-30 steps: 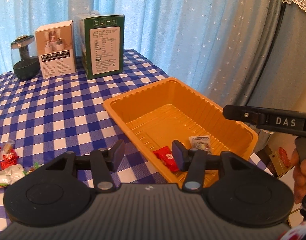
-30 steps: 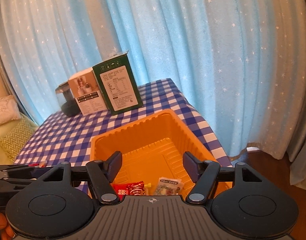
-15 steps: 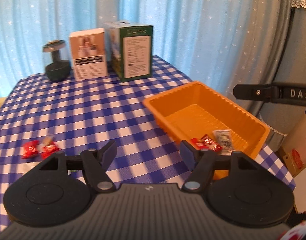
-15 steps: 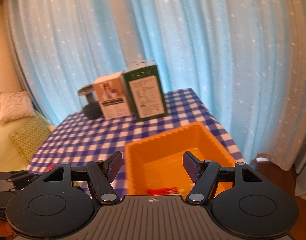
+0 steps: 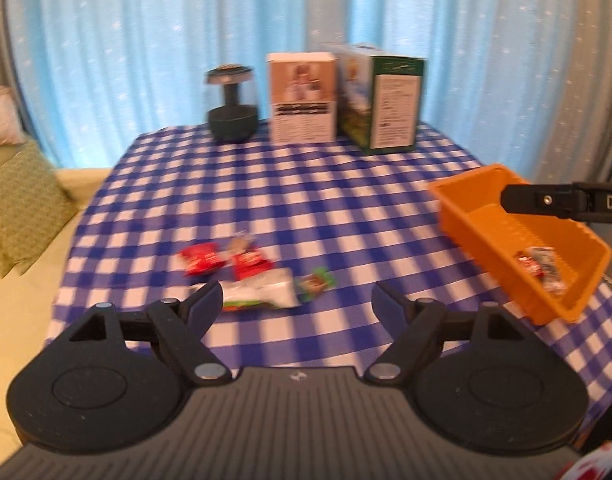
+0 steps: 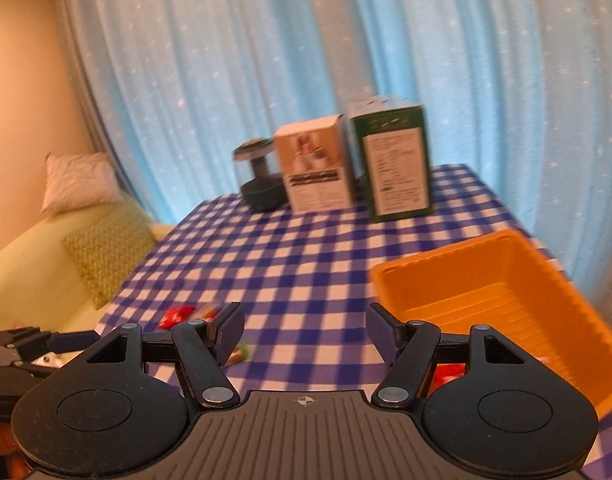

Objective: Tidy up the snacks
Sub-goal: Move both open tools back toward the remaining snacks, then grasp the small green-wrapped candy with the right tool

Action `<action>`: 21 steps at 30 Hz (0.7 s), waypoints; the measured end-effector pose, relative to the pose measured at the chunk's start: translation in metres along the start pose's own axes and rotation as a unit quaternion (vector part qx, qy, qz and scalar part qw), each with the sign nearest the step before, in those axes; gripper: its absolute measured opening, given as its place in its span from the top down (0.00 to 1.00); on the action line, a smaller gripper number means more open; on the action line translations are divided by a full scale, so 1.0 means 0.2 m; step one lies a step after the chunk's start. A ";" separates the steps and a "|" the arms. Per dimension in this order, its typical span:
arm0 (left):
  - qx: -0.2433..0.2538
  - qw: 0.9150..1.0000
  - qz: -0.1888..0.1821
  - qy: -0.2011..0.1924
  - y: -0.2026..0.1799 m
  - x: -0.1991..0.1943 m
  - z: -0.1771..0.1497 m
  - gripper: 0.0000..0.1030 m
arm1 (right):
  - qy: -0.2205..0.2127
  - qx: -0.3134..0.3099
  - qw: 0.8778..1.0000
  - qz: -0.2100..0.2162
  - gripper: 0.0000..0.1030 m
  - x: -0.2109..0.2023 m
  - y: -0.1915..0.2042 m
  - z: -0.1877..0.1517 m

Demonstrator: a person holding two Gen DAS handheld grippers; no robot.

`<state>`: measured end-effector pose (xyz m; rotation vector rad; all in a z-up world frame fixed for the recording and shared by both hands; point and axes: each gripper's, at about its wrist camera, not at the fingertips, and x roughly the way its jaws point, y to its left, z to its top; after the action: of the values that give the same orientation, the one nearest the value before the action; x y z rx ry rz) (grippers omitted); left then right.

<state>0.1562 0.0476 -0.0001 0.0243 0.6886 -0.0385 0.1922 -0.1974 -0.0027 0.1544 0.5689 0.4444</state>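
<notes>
Several loose snacks (image 5: 250,276) are seen on the checked tabletop (image 5: 306,200), just beyond the left tongs (image 5: 296,300), whose jaws have just been opening and are held wide with nothing between them. The right tongs (image 6: 304,330) are likewise held apart and empty, beside the orange tray (image 6: 505,280), in which a few snacks already lie.

The left tongs (image 5: 296,300) tilt downward over the surface (image 5: 345,208), their jaws spread wide and just now opening further, with nothing pressed between the pads. The right tongs (image 6: 304,326) also slant downward, jaws parted at a moderate gap and empty. From the left tongs' side, one finger of the right tongs reaches in at the far right; from the right tongs' side, the left tongs sit low at the far left, a bit of hand (image 6: 2,446) beneath them.
</notes>
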 end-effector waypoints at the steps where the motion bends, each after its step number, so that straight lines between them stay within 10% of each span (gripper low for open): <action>1: -0.003 1.000 0.006 0.002 0.04 0.00 -0.01 0.22 | 0.004 -0.003 1.000 0.003 0.35 0.03 0.03 -0.01; 21: -0.031 0.998 0.037 0.038 0.45 0.32 -0.15 0.19 | 0.080 -0.104 0.991 0.027 0.35 0.64 0.26 -0.21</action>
<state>0.1902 0.1364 -0.0625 -0.0089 0.7644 0.0551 0.2472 -0.0926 -0.0862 -0.0664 0.6735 0.5683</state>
